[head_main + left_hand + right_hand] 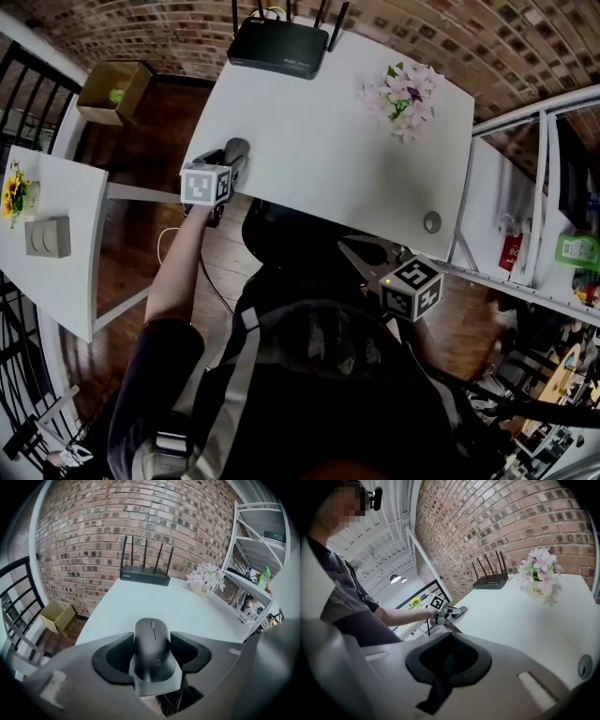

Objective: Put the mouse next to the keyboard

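A black mouse (152,644) sits between the two dark pads of my left gripper (152,649), which is shut on its sides. In the head view this gripper (228,165) holds the mouse (236,149) over the left edge of the white table (328,159). The right gripper view shows the mouse (459,611) just above that edge. My right gripper (362,254) hovers off the table's near edge; its jaws (448,660) meet with nothing between them. No keyboard shows in any view.
A black router (279,46) with antennas stands at the table's far edge. A small pot of pink flowers (404,97) is at the far right, and a round cable grommet (431,222) near the front right corner. A metal shelf rack (525,234) stands to the right.
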The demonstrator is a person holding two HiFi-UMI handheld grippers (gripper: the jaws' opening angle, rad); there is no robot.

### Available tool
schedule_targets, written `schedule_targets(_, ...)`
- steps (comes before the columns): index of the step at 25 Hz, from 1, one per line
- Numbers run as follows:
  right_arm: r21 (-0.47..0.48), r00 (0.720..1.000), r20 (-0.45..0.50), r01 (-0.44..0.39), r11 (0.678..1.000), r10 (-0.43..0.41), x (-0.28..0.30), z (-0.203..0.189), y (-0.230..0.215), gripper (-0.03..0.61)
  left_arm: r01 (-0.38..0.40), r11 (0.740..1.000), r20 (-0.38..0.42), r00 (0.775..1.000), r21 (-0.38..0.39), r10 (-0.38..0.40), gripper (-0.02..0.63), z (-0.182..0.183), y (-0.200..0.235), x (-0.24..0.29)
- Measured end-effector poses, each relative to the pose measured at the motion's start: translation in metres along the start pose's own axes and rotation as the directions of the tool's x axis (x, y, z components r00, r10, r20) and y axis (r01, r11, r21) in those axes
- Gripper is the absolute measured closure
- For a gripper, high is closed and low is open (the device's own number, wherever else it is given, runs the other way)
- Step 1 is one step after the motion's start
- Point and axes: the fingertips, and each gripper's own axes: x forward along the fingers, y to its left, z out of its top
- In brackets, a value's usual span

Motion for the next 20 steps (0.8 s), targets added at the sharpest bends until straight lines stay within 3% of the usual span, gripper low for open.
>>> schedule_targets(20, 0.005, 1.000, -0.027, -0.002, 1.000, 0.002, 0.019, 0.009, 0.005, 0.574, -0.060, 0.997, 0.026, 0.998, -0.044, 0.061, 0.362, 0.006, 0.059, -0.015)
